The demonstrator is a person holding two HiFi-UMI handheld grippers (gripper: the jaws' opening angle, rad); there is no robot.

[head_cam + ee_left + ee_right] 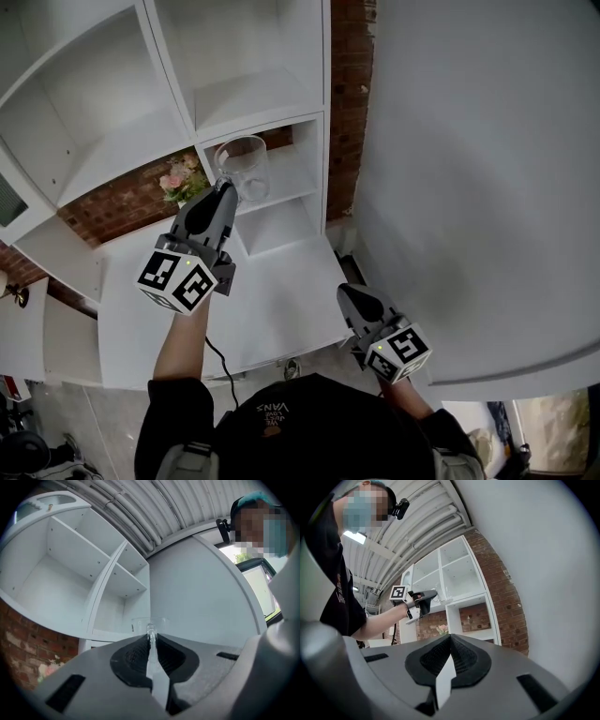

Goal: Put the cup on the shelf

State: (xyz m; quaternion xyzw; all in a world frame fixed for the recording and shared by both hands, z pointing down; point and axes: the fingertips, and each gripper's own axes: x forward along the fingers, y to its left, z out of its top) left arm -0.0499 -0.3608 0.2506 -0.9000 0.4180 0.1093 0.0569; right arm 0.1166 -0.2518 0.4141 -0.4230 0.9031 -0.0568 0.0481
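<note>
A clear glass cup [244,167] is held up in front of a small open compartment of the white shelf unit [253,98]. My left gripper [225,190] is shut on the cup's rim. In the left gripper view the glass wall [150,624] shows pinched between the dark pads. Whether the cup's base touches a shelf board I cannot tell. My right gripper [352,295] hangs low at the right, shut with nothing in it; its pads [457,656] meet in the right gripper view, where the left gripper [423,599] also shows by the shelf.
Pink flowers [181,180] stand against the brick wall [349,94] just left of the cup. A white counter [281,309] lies below the shelves. A large white panel [487,187] fills the right side. A black cable [220,366] hangs by the left arm.
</note>
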